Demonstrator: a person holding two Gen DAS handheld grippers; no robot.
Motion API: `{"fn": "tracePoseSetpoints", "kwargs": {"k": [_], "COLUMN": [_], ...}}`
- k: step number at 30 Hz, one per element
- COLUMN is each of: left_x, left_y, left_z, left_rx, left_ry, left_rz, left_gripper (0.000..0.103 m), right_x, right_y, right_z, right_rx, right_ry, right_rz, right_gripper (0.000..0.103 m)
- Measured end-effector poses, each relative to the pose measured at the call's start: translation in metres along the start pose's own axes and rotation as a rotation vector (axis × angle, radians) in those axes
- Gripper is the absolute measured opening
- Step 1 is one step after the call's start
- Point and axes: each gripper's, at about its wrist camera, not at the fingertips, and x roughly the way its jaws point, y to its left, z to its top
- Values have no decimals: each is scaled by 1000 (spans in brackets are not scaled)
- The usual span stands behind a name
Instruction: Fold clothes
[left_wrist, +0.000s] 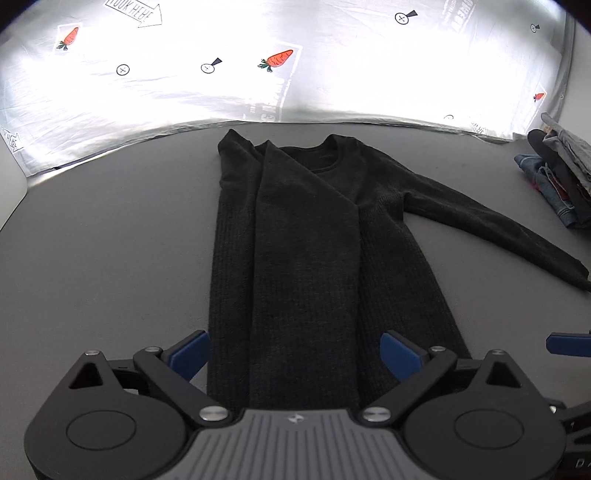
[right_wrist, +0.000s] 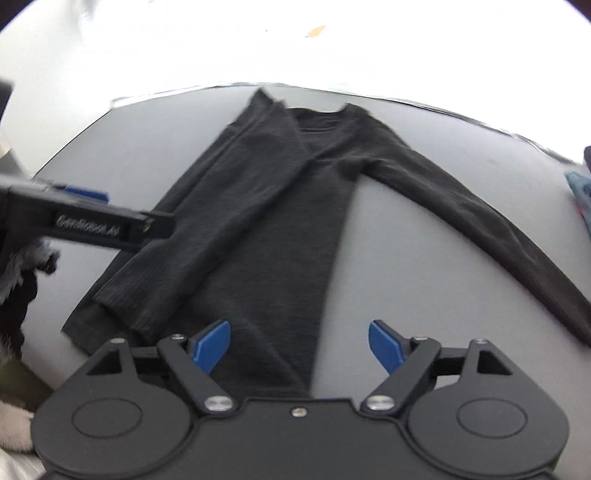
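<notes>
Grey tabletop (left_wrist: 110, 258) is filling both views, and a bright white sheet (left_wrist: 332, 74) printed with carrots and small target marks is glowing along its far edge. Lying flat in the middle of that table is the dark knit sweater (left_wrist: 303, 229), neck toward the sheet and hem toward the cameras. One side of the sweater is lying folded inward over the body, its sleeve running straight down the chest, while the other sleeve (left_wrist: 498, 229) is stretching out across the table away from the body. Off beyond that outstretched sleeve, at the table's edge, a pile of clothes (left_wrist: 557, 184) is sitting, denim and grey pieces among them. The left gripper (left_wrist: 295, 354) is hovering over the sweater's hem with its blue fingers spread wide, nothing pinched between them. The right gripper (right_wrist: 299, 347) is hanging just above the same hem end, jaws likewise parted and clasping no cloth, though its view is blurring. The left gripper's arm is poking in beside the sweater's folded side.
</notes>
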Motion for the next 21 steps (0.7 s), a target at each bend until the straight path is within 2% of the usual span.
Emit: {"fn": "tracePoseSetpoints", "kwargs": {"k": [3, 7, 11, 15, 18, 21], "left_x": [8, 14, 20, 27, 32, 37], "left_y": [-26, -58, -84, -105, -120, -132], "left_z": [9, 19, 29, 36, 37, 36], "left_rx": [27, 67, 91, 81, 70, 66], "left_ry": [7, 13, 8, 19, 37, 58], "left_rz": [-10, -39, -37, -16, -2, 13], "left_gripper": [99, 99, 100, 101, 101, 101], "right_x": [-3, -5, -3, -5, -8, -7], "right_y": [-48, -100, -149, -196, -232, -271], "right_z": [0, -5, -12, -16, -20, -22], "right_rx": [195, 370, 506, 542, 540, 530], "right_ry": [-37, -90, -104, -119, -133, -132], "right_rz": [-30, -75, -151, -241, -312, -343], "right_gripper": [85, 91, 92, 92, 83, 64]}}
